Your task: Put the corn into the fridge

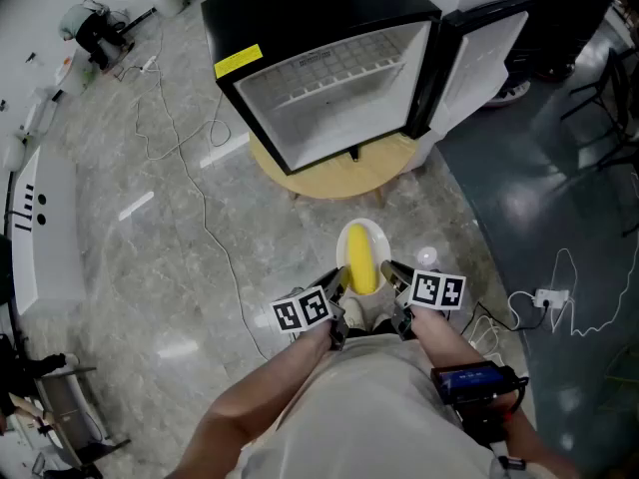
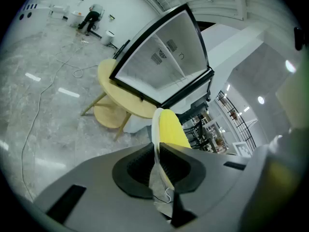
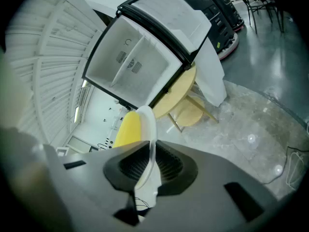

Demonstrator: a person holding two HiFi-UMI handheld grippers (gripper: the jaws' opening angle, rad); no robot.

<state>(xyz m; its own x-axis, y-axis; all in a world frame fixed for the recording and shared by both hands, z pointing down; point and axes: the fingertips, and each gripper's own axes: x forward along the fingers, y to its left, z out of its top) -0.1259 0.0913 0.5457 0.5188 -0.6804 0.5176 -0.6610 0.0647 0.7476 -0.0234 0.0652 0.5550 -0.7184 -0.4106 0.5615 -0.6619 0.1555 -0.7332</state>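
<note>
Yellow corn [image 1: 361,262] may be rolled off the plate [image 1: 359,228], clamped by left claw [image 1: 339,279] and right claw [image 1: 389,272], if tilted.

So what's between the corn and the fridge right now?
Only floor and the rim of the round table that the fridge stands on; the head view shows it. The corn lies on a plate.

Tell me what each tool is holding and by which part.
Both hold one white dish carrying the corn: the left tool grips its left rim, the right tool its right rim.
</note>
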